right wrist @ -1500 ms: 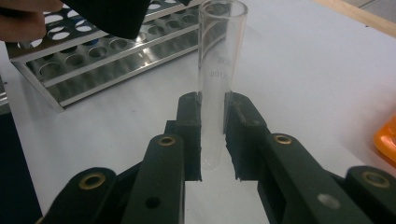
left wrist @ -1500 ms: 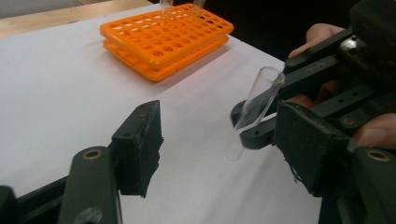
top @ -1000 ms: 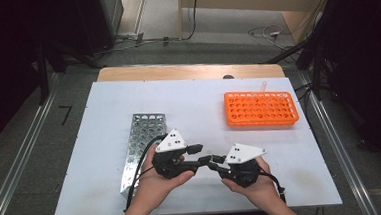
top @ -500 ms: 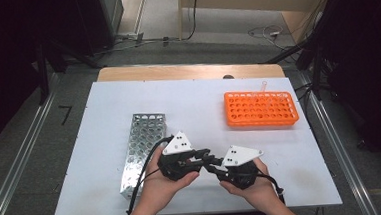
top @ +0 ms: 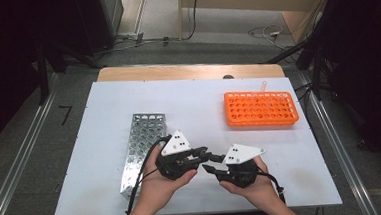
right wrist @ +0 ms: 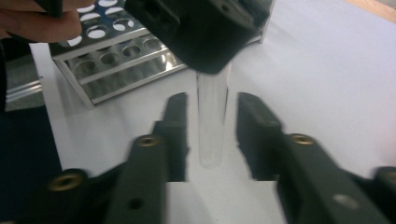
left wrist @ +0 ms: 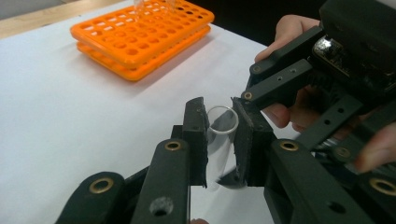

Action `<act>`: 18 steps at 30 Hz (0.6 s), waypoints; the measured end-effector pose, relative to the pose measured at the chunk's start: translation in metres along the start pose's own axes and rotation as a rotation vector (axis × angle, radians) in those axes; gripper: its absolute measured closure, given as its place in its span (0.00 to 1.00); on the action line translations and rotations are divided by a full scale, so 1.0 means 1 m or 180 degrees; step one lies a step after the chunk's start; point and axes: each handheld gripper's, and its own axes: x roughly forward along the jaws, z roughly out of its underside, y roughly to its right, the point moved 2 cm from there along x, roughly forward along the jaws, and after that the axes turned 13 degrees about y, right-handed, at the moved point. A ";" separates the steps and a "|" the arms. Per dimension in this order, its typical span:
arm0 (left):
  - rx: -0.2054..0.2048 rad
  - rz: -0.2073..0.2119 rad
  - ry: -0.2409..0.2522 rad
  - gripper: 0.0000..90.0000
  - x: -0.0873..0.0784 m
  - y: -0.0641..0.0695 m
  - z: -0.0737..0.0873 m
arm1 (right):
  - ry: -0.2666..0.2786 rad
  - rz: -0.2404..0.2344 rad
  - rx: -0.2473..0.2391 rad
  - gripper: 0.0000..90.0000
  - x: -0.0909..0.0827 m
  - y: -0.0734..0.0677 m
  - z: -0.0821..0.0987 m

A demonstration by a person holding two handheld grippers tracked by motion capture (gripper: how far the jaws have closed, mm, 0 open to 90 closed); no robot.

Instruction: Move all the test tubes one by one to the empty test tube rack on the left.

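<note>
A clear glass test tube [left wrist: 220, 135] is clamped between the pads of my left gripper [left wrist: 218, 105], open end up. In the right gripper view the same tube [right wrist: 212, 121] hangs from the left gripper [right wrist: 205, 32] down between the jaws of my right gripper [right wrist: 212, 100]. Those jaws stand open, with a gap on each side of the glass. In the high view the left gripper [top: 206, 153] and right gripper [top: 206, 167] meet tip to tip near the table's front edge, slightly left of centre.
A metal tube rack [top: 143, 145] lies just left of the left hand. An orange tube rack [top: 261, 108] stands at the back right with one clear tube [top: 263, 86] at its far edge. The white table top [top: 203, 106] stretches between them.
Both grippers have stayed tip to tip at the front of the table, with only small shifts of the hands.
</note>
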 end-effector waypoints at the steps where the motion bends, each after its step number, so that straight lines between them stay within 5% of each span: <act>1: 0.0005 -0.0029 0.0007 0.84 -0.001 -0.001 -0.001 | 0.0024 -0.0008 0.0018 0.51 -0.001 0.001 0.000; 8: -0.0013 -0.0142 0.0068 0.85 -0.009 -0.012 -0.008 | 0.0151 0.0089 0.0175 0.02 -0.015 0.013 0.000; 13: -0.0035 -0.0244 0.0124 0.85 -0.015 -0.021 -0.016 | 0.0320 0.0070 0.0390 0.00 -0.034 0.028 0.005; 18: 0.0004 -0.0334 0.0148 0.85 -0.019 -0.031 -0.027 | 0.0322 0.0192 0.0434 0.00 -0.052 0.039 0.014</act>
